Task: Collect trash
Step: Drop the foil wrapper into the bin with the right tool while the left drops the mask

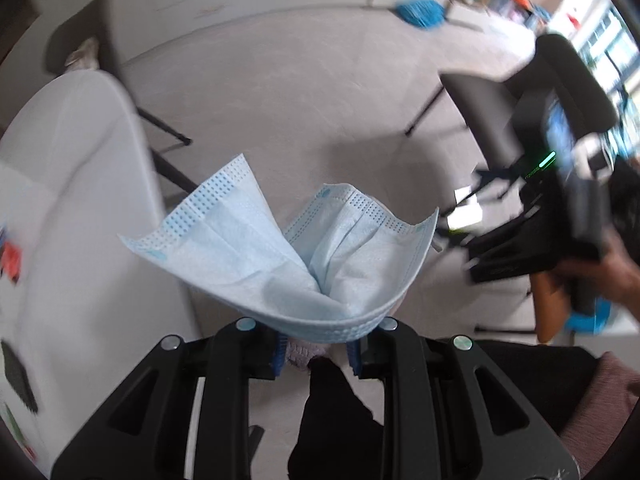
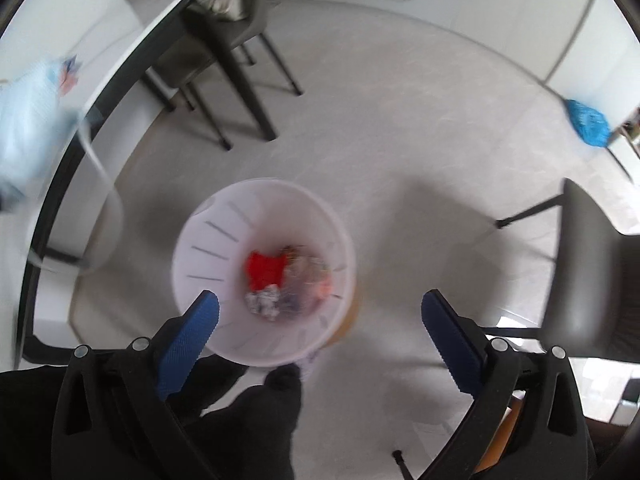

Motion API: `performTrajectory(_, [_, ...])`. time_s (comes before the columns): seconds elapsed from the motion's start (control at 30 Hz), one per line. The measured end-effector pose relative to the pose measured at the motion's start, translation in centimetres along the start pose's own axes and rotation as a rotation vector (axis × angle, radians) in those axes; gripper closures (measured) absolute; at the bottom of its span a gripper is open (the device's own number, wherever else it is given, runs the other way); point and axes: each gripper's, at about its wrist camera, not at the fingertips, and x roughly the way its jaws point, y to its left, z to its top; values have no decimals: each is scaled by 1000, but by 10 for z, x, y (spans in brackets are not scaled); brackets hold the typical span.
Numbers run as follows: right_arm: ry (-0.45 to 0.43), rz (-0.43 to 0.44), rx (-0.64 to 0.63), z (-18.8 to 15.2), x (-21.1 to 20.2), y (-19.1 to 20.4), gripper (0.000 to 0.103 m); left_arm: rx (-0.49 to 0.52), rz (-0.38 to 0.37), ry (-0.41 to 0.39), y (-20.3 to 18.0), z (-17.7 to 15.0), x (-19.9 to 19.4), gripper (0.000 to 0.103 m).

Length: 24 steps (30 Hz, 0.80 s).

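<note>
- left wrist view: the left gripper point(image 1: 316, 354) is pinching a light blue face mask point(image 1: 280, 256) between its nearly closed jaws, and the mask is fanning out in two crumpled halves above the pale floor point(image 1: 288, 92)
- a white table point(image 1: 88, 200) is sitting off to the left with some small bits on it, too blurry to tell what they are
- over on the right a hand point(image 1: 604, 276) is holding the other gripper, all motion blurred, with a dark chair point(image 1: 488, 116) behind it
- right wrist view: the right gripper point(image 2: 320, 316) is pointing down with its jaws standing wide open and nothing between them
- a white trash bin point(image 2: 264, 272) is sitting on the floor right below, between the blue pads point(image 2: 192, 336), with red trash point(image 2: 266, 268) and a crumpled foil ball point(image 2: 264, 304) lying at the bottom
- the mask is showing up as a blue blur at the left edge of this view, well apart from the bin
- something blue point(image 2: 588, 122) is lying on the floor at the far right, too blurred to name
</note>
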Motion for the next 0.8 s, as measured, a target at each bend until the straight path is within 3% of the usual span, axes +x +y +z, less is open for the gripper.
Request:
performTrajectory(0.17, [-18, -31, 64, -15, -24, -34, 3, 70, -40, 114, -25, 5, 58, 77])
performTrajectory(0.3, [-39, -35, 114, -24, -29, -48, 3, 97, -27, 194, -38, 3, 107, 29])
performTrajectory(0.37, [-41, -27, 138, -27, -31, -54, 3, 85, -29, 234, -41, 4, 129, 23])
performTrajectory(0.53, [-34, -13, 148, -27, -29, -57, 3, 55, -26, 280, -39, 1, 144, 20])
performTrajectory(0.7, [-54, -18, 113, -23, -36, -51, 2, 17, -13, 216, -41, 9, 111, 16])
performTrajectory(0.8, [-83, -14, 101, -15, -50, -45, 2, -17, 13, 150, -34, 22, 72, 16])
